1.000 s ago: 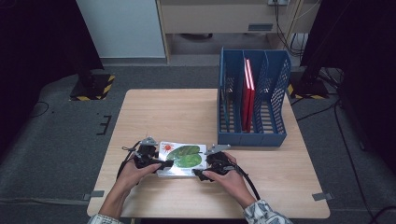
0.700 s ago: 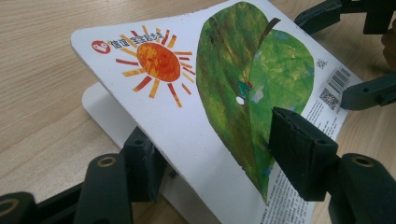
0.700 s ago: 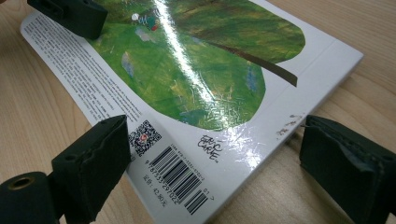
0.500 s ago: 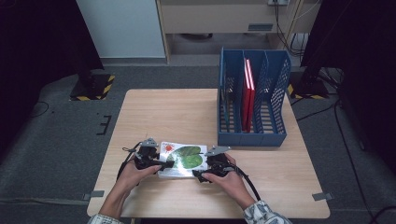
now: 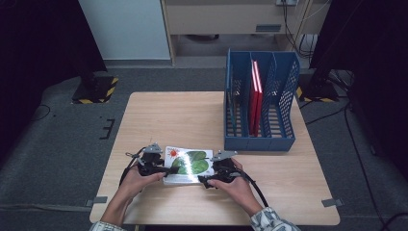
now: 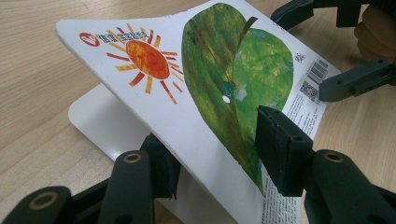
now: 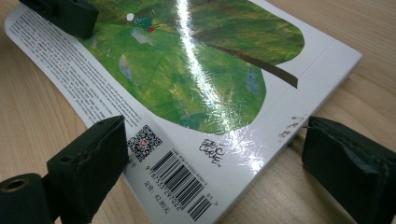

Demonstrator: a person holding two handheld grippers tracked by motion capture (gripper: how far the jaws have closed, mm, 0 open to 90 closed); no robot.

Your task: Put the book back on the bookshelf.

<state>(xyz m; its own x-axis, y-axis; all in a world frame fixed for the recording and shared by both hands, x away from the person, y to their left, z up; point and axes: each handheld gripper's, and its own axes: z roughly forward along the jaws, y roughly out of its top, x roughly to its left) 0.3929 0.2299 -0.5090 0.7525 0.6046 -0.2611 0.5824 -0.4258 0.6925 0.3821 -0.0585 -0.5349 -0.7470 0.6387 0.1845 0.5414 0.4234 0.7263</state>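
A picture book (image 5: pixel 187 163) with a green leaf and an orange sun on its cover lies near the table's front edge. My left gripper (image 5: pixel 161 169) is at its left edge. Its jaws have just been closing, with the raised, bent cover (image 6: pixel 196 93) slanting between them. One jaw (image 6: pixel 159 163) sits under the cover and the other (image 6: pixel 280 149) lies on top, a gap remaining. My right gripper (image 5: pixel 207 180) stands open, its jaws wide on either side of the barcode corner (image 7: pixel 187 186). One finger (image 7: pixel 93 158) is at the cover's edge and the other (image 7: pixel 345 163) is on the table beside the spine.
A blue file rack (image 5: pixel 260 139) stands at the back right of the wooden table (image 5: pixel 192 115), with red books (image 5: pixel 255 96) upright in its middle slot. A person's hands hold both grippers from the table's front edge.
The left gripper's jaws have narrowed around the book's left edge. Both hands and the book stay where they were.
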